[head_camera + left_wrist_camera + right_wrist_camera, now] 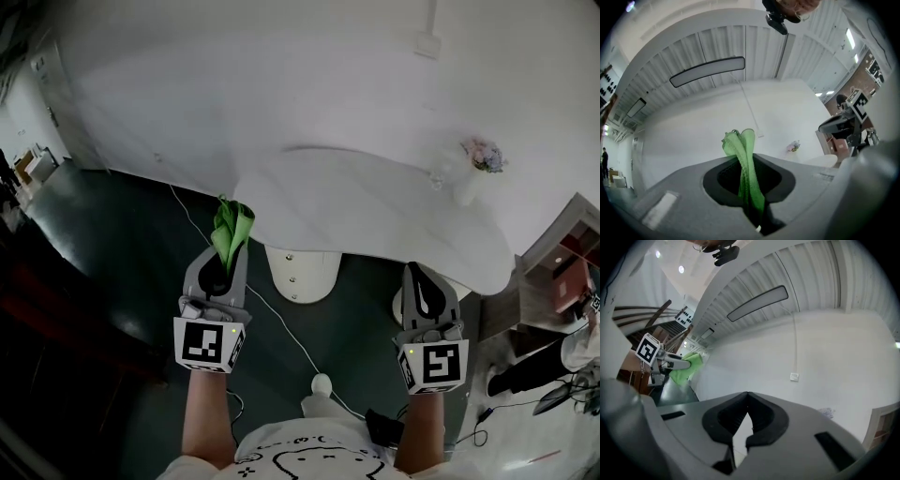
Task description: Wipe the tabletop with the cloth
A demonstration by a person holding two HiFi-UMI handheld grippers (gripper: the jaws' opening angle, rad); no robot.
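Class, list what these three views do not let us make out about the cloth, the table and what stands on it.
Green cloth: lower end hidden inside the left gripper's shut jaws, in the left gripper view and head view.
Tabletop: any dirt, too pale and far off in the head view.
Flowers: kind, too small and blurred there.
Table foot: upper part hidden under the tabletop.

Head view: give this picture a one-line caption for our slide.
Left gripper grips a green cloth near the edge of the white tabletop; right gripper is shut and empty.
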